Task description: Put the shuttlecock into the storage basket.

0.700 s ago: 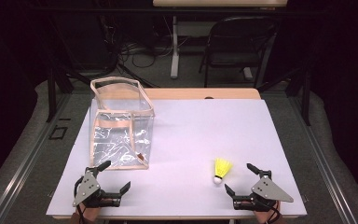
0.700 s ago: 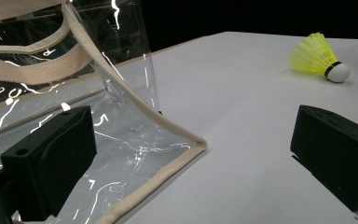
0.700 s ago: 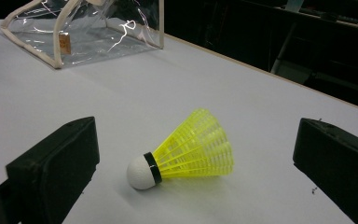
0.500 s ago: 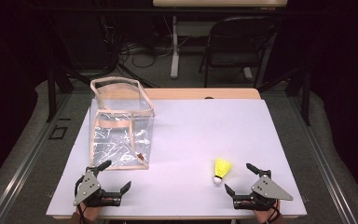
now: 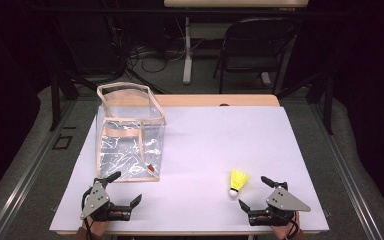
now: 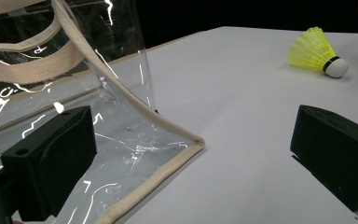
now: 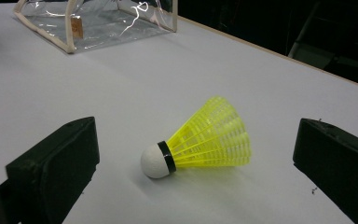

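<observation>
A clear plastic bag [image 5: 130, 135] with beige trim stands upright and open-topped on the left of the white table [image 5: 220, 130]. A yellow shuttlecock [image 5: 238, 181] with a white cork lies on its side at the front right. My left gripper [image 5: 127, 187] rests open at the front left, just in front of the bag's near corner. In the left gripper view the bag [image 6: 121, 93] sits between and beyond the jaws of the left gripper [image 6: 193, 158], with the shuttlecock [image 6: 318, 51] far off. My right gripper [image 5: 252, 191] is open just before the shuttlecock. The right gripper view shows the shuttlecock [image 7: 205, 140] between the spread jaws of the right gripper [image 7: 193, 163], untouched.
A bare wooden strip [image 5: 215, 100] runs along the table's far edge. Beyond it stand a dark folding chair [image 5: 255, 45] and a white desk leg [image 5: 187, 50], with cables on the floor. Grey floor borders the table on both sides.
</observation>
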`<state>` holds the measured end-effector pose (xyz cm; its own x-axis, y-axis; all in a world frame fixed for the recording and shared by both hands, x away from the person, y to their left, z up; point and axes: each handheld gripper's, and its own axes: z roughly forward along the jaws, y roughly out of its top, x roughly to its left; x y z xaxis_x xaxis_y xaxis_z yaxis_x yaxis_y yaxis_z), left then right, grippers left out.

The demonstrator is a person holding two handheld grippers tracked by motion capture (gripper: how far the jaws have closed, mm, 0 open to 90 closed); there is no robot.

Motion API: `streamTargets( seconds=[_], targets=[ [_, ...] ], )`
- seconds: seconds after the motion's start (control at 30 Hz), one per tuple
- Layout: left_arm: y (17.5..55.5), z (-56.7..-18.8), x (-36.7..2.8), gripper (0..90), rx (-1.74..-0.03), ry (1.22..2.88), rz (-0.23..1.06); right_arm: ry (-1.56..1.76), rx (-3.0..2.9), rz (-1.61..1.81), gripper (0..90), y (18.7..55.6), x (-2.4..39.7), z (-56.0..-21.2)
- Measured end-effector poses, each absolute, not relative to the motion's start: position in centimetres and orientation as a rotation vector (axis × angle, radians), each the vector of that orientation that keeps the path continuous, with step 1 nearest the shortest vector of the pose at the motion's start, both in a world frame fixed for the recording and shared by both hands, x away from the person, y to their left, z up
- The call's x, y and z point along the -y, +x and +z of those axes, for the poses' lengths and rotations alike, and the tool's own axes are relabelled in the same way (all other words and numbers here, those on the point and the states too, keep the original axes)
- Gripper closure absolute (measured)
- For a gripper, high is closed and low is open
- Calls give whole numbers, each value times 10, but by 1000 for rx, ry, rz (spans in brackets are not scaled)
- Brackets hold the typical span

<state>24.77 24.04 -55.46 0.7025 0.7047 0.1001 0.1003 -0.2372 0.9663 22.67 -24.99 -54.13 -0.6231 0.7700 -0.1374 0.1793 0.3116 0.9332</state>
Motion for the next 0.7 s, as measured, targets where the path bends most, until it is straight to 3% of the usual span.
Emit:
streamTargets(
  seconds=[0.7],
  targets=[
    [248,-555,-240,1,-642,1744,636,903,-2151,1274,0,247,244,-537]
  ],
)
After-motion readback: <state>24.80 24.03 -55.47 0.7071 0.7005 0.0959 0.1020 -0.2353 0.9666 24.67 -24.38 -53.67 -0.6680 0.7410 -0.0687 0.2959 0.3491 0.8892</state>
